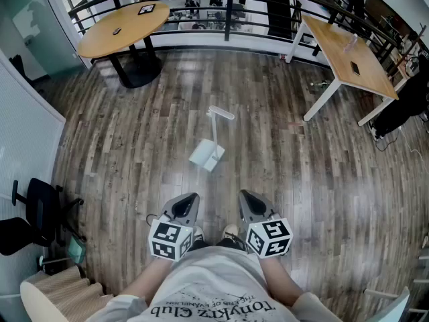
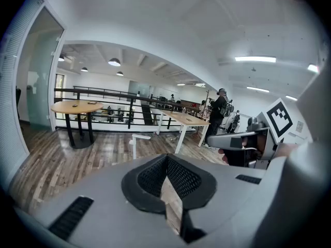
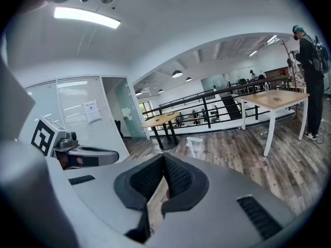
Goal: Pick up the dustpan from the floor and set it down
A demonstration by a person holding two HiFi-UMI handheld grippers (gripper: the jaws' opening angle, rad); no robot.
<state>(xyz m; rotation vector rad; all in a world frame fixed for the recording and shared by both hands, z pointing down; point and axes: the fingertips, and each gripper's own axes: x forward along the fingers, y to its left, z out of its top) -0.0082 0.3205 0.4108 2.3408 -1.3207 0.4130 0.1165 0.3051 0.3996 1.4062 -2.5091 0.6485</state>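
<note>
The white dustpan [image 1: 208, 155] stands on the wooden floor, its long handle [image 1: 216, 123] rising to a flat grip at the top. It is well ahead of both grippers and nothing touches it. My left gripper [image 1: 188, 204] and right gripper [image 1: 251, 202] are held side by side close to my body, pointing toward the dustpan. Both are shut with nothing between the pads. The left gripper view shows the dustpan [image 2: 135, 141] far beyond the closed jaw tips [image 2: 166, 159]. In the right gripper view the dustpan [image 3: 194, 144] is also far off past the shut jaws [image 3: 164, 157].
A round wooden table [image 1: 120, 29] stands at the far left and a rectangular desk [image 1: 348, 62] at the far right, with a black railing [image 1: 228, 5] behind them. A black office chair [image 1: 30, 213] is at my left. A person [image 3: 310, 66] stands by the desk.
</note>
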